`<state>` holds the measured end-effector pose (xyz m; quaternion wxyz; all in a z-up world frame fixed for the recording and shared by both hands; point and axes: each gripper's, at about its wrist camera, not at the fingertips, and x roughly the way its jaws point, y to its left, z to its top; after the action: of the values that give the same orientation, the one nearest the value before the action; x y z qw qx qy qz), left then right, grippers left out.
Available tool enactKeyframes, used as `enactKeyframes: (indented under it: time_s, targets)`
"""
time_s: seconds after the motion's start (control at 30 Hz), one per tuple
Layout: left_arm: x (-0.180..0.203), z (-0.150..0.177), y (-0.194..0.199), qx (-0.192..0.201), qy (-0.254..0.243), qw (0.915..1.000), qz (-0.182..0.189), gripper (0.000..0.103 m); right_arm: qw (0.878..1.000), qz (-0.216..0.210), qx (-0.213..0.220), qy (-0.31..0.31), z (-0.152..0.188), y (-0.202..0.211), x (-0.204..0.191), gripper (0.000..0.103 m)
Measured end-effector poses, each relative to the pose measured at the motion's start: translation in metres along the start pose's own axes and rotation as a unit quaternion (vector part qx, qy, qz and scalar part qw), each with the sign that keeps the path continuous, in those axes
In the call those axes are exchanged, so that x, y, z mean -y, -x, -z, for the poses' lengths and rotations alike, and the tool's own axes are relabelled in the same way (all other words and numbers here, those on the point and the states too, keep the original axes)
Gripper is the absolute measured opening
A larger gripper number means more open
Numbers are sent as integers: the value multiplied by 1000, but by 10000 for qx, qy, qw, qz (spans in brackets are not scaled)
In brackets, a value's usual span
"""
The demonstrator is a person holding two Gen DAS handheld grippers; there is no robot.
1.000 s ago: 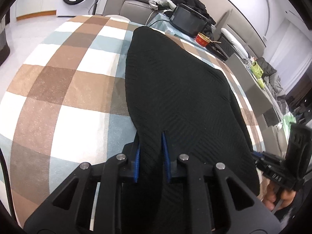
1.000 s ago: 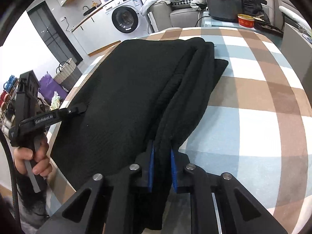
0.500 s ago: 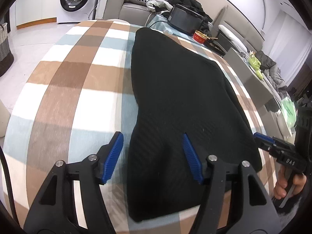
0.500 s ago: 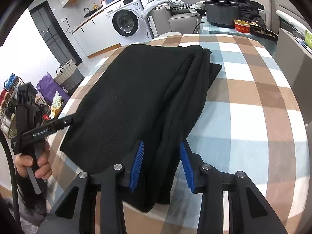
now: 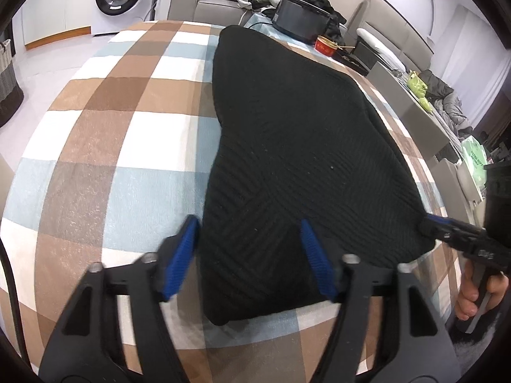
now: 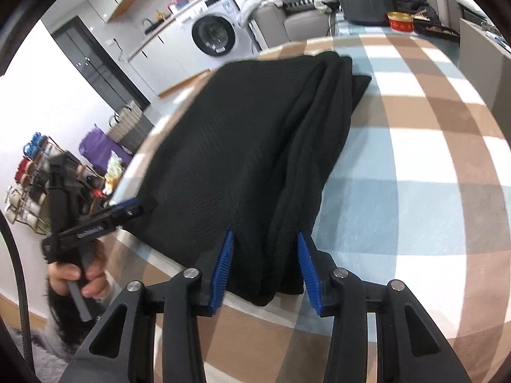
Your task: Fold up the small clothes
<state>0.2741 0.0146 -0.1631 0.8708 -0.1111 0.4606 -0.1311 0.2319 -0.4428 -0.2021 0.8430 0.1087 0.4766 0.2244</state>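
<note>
A black knit garment (image 5: 297, 146) lies folded lengthwise on the checked tablecloth (image 5: 105, 146); it also shows in the right wrist view (image 6: 255, 159), with stacked folds along its right side. My left gripper (image 5: 249, 245) is open, its blue pads astride the garment's near left corner, holding nothing. My right gripper (image 6: 265, 255) is open over the garment's near right end, its pads either side of the folds. Each gripper shows in the other view, the right one (image 5: 453, 233) at the garment's right corner, the left one (image 6: 127, 207) at its left corner.
The table's near edge runs just below both grippers. A black box (image 5: 300, 19) and a red bowl (image 5: 325, 46) stand beyond the far end. A grey counter (image 5: 415, 108) runs along the right. A washing machine (image 6: 214, 35) and a floor rack (image 6: 28, 185) are off the table.
Both grippers were shut on the garment's near edge a second ago. They have opened, let it go and drawn back a little; the garment now lies flat.
</note>
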Motion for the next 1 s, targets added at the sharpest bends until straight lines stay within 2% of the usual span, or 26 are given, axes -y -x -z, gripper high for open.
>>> enactKeyframes:
  time_s: [0.07, 0.13, 0.27, 0.4, 0.5, 0.57, 0.6, 0.67, 0.7, 0.77, 0.83, 0.9, 1.0]
  targets:
    - [4, 3, 1, 4, -75, 10000, 15, 40, 10000, 36, -34, 36, 1, -5, -1, 28]
    - [11, 7, 3, 18, -282, 9996, 10, 31, 9999, -7, 44, 131, 2, -4, -4, 20]
    - [21, 11, 3, -35, -358, 9993, 135, 30, 9988, 329, 223, 269, -4, -2, 1, 17]
    - [25, 13, 6, 44, -428, 9991, -3, 31, 9988, 346, 299, 201, -5, 0, 8, 21]
    - [28, 13, 15, 204, -533, 9981, -231, 41, 9971, 533, 378, 383, -1, 4, -1, 31]
    - [28, 13, 25, 443, -581, 9967, -346, 54, 9960, 593, 523, 412, -1, 11, -3, 50]
    - [28, 14, 31, 577, -595, 9958, -398, 60, 9945, 666, 665, 450, 0, 17, -5, 55]
    - [29, 15, 46, 959, -646, 9922, -472, 77, 9920, 706, 896, 541, 0, 26, -9, 80]
    - [30, 16, 54, 1164, -686, 9895, -517, 80, 9900, 713, 1054, 607, 0, 32, -12, 87]
    - [33, 18, 64, 1442, -787, 9844, -630, 94, 9856, 762, 1322, 734, 2, 41, -19, 103]
    - [37, 21, 74, 1710, -908, 9784, -717, 103, 9812, 746, 1542, 890, 7, 48, -26, 103]
    - [40, 25, 82, 1975, -1004, 9724, -730, 103, 9774, 748, 1707, 1001, 12, 52, -31, 103]
    - [46, 29, 88, 2165, -1053, 9676, -763, 103, 9719, 789, 1926, 1101, 20, 56, -37, 103]
